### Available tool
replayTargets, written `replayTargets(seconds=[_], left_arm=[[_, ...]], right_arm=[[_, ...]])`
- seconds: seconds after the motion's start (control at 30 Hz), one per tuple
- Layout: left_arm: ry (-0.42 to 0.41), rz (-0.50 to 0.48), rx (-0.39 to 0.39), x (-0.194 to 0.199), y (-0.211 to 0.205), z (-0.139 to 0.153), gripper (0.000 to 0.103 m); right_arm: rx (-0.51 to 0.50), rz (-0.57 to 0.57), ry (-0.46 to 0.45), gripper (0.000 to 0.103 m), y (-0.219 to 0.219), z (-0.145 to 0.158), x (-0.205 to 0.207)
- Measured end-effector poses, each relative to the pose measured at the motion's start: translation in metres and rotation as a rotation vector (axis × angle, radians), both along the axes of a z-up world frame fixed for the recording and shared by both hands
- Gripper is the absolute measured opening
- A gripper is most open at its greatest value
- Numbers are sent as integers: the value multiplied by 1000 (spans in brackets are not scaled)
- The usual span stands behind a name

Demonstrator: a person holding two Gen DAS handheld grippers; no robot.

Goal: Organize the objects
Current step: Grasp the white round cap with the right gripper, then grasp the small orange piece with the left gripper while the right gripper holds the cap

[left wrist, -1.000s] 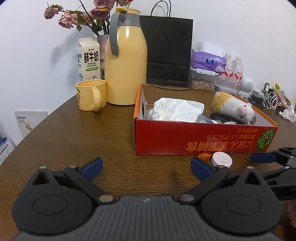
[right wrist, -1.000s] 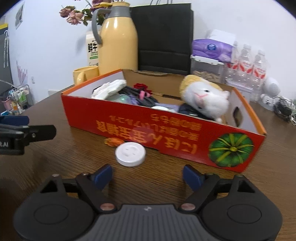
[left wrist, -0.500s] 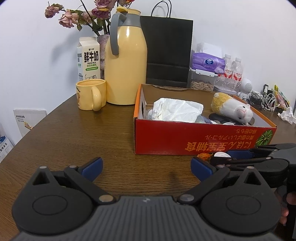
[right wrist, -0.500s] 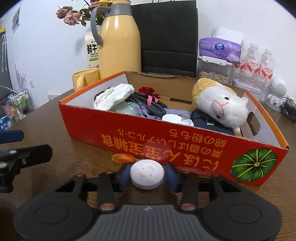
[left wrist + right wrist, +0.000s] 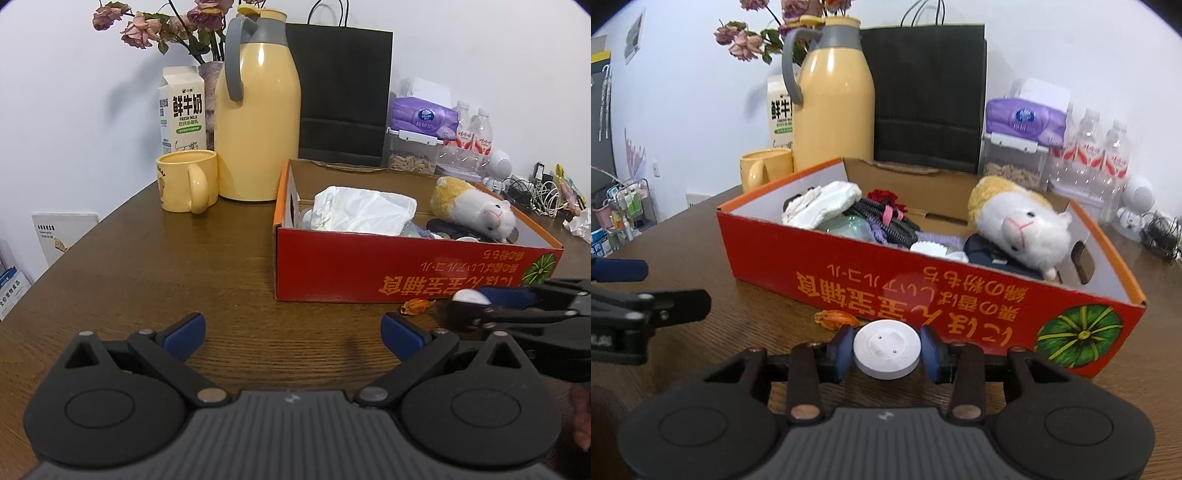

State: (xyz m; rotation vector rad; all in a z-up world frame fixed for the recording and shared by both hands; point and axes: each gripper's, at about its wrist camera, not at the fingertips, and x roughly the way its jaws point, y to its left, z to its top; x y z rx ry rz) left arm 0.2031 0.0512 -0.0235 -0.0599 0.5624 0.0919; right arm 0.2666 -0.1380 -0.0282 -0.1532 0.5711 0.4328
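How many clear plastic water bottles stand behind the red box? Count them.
2: one clear plastic water bottle beside the purple tissue pack, the other right next to it. More may be hidden.

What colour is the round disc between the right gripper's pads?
White disc; clearest in the right wrist view.

Right gripper (image 5: 886, 350) pads clamp round white plastic disc (image 5: 886, 349), near red cardboard box (image 5: 960, 291); small orange wrapped candy (image 5: 833, 318) just left on brown wooden table (image 5: 738, 258).
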Motion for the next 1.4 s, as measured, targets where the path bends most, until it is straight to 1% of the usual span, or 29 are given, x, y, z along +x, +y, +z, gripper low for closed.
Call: replayTargets(seconds=[0.17, 0.43, 0.83, 0.97, 1.4], left_arm=[[15, 13, 7, 4, 0, -3, 103], [36, 26, 38, 13, -11, -5, 103], [88, -3, 77, 40, -56, -9, 103], [98, 0, 95, 48, -68, -12, 103], [121, 22, 91, 64, -79, -17, 103]], right_arm=[[28, -14, -26, 38, -14, 7, -7], [45, -36, -34, 38, -37, 11, -10], [34, -62, -35, 38, -71, 7, -8], [31, -62, -26, 38, -79, 6, -5], [38, -78, -16, 38, -88, 5, -3]])
